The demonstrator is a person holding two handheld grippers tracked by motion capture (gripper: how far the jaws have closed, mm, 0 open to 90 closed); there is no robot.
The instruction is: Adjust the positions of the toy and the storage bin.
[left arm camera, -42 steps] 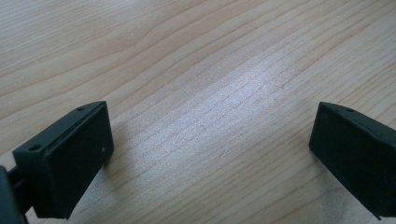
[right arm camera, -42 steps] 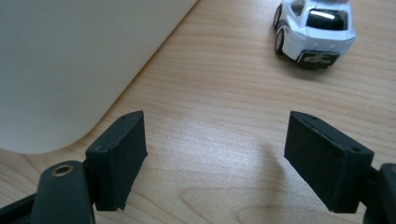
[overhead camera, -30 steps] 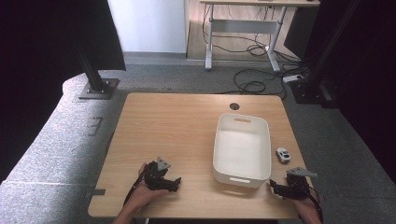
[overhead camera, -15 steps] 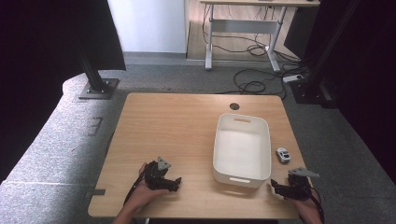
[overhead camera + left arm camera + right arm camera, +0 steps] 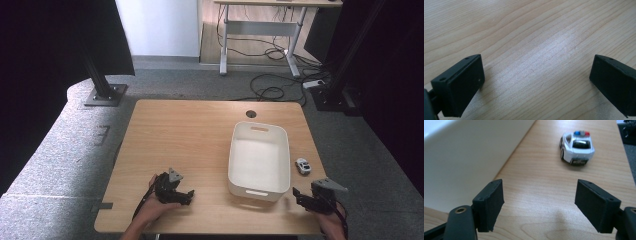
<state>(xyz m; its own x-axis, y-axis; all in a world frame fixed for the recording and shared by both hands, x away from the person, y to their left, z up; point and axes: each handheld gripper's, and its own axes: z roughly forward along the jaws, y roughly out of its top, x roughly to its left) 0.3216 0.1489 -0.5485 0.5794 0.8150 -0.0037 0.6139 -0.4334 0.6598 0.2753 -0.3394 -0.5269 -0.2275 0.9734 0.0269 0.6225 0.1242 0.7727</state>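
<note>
Right tongs (image 5: pixel 539 206): jaws wide, just narrowing, empty; advance to straddle toy police car (image 5: pixel 576 144) squarely. Left tongs (image 5: pixel 537 82): wide, empty.

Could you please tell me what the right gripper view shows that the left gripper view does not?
The right gripper view shows a toy police car ahead of the open right gripper, and the white bin's wall beside it. The left gripper view shows the open left gripper over bare wood, nothing between its jaws. Both show the wooden table.
</note>
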